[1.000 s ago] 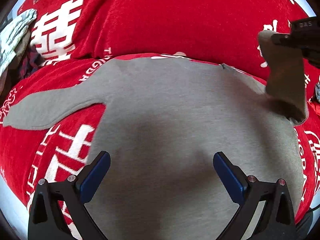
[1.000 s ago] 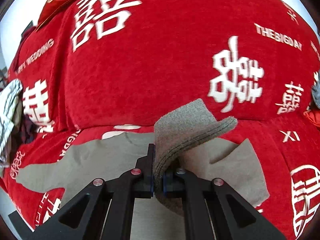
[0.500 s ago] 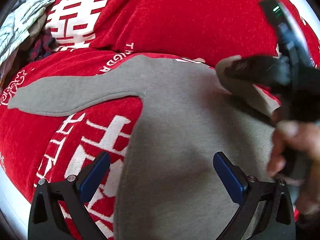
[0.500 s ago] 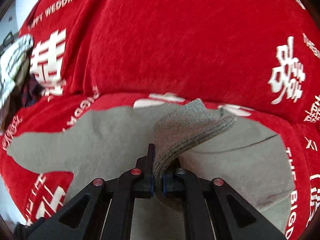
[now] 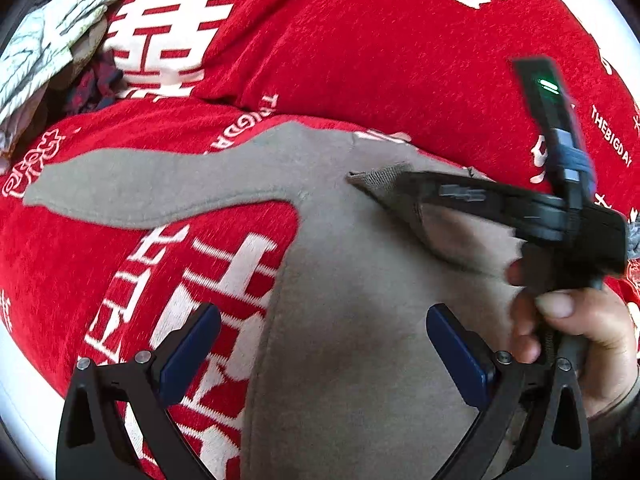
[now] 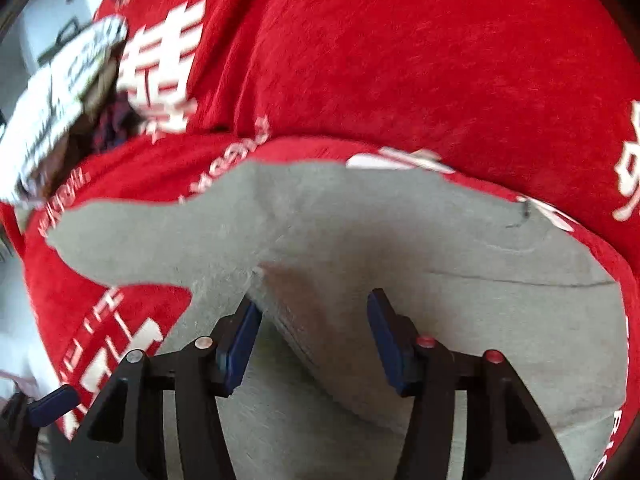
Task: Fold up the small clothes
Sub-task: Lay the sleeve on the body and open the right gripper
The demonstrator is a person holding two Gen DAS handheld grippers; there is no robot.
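Jaws are seen parted on both tools: the left gripper (image 5: 322, 350) is held wide open and empty over the soft grey knitted long-sleeved top (image 5: 352, 320), while the right gripper (image 6: 312, 332) is shown partly open, its blue pads standing either side of the folded-in sleeve (image 6: 296, 312) and, as far as can be told, no longer pinching it. The top is spread flat on a plush red blanket printed with white characters (image 5: 360, 40), its other sleeve (image 5: 140, 184) stretched out long and tapered to the left. The ribbed cuff (image 5: 378, 178) is seen in the left view beside the right tool's fingers, laid across the chest — a loose fold, not pressed down. Springing back of the thick, fuzzy knit is judged the main risk; the cuff could also be snagged on a pad and dragged off the body when the tool is lifted. A crumpled pale patterned cloth (image 5: 52, 44) is visible at the blanket's far left edge.
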